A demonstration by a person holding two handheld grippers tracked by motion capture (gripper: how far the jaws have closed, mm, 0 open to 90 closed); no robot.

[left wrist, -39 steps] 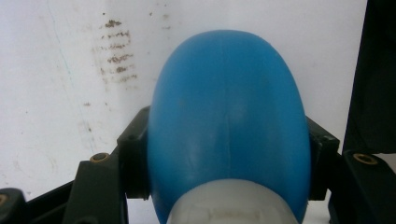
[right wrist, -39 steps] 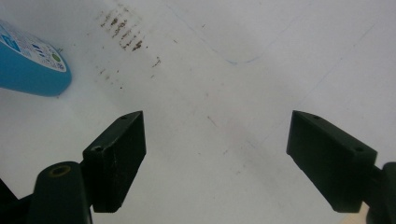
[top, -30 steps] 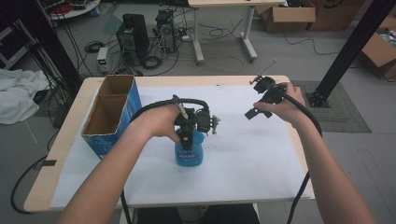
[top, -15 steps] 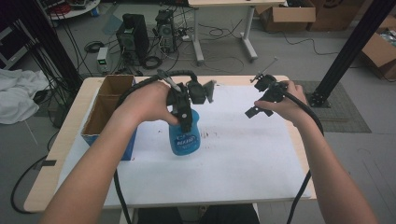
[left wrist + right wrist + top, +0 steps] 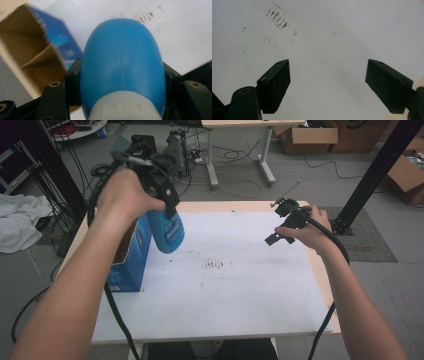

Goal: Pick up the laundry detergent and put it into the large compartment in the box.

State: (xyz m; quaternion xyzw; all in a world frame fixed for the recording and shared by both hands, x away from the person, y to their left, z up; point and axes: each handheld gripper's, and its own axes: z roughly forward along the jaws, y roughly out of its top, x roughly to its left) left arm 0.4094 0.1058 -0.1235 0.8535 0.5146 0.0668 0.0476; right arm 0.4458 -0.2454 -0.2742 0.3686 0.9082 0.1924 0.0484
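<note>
Blue bottle point(image 5: 167, 231) is clamped in left gripper point(image 5: 122, 82), held above open box point(image 5: 127, 255) at tabletop's left edge; right gripper point(image 5: 327, 82) is spread wide, empty.

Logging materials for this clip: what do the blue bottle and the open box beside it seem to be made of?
The blue bottle looks like smooth, slightly glossy plastic: a soft sheen and a faint mould seam down its middle. The open box looks like cardboard, with a plain brown matte inside and a printed blue outside, though the print is too blurred to read.
</note>
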